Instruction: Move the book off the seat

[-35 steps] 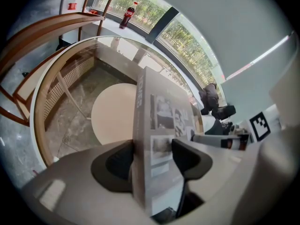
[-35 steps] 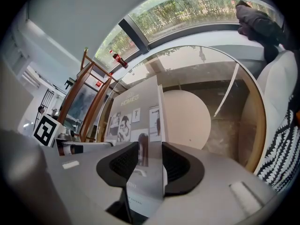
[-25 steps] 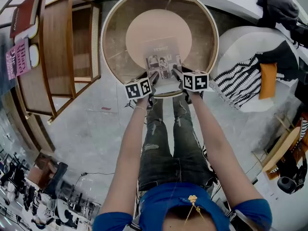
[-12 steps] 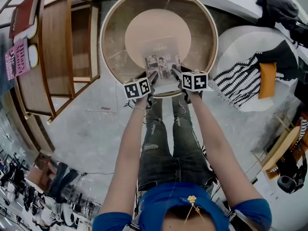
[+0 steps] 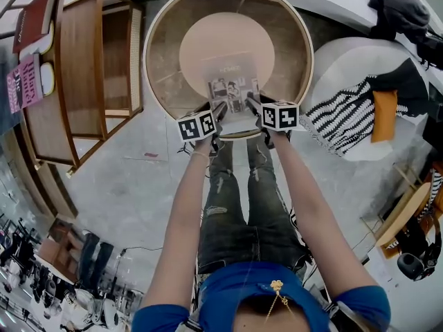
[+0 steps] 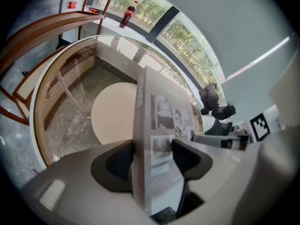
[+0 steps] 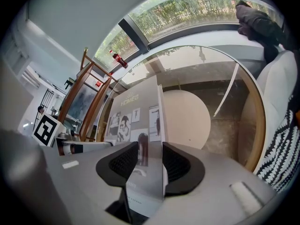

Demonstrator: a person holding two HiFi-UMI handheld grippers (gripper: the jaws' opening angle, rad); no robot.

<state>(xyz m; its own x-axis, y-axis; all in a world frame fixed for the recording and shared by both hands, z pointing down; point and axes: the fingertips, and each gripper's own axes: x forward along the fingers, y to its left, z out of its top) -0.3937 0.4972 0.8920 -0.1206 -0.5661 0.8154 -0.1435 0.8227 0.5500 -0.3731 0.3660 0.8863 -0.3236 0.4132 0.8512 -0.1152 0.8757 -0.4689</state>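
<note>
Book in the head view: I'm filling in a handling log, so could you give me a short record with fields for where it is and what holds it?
object: book, grey cover with photos
location: over the near edge of the round glass table
contact with table: cannot tell
left tongs: shut on the book's near edge, left side
right tongs: shut on its near edge, right side
nearby: white seat with a striped throw, right of the table
</note>
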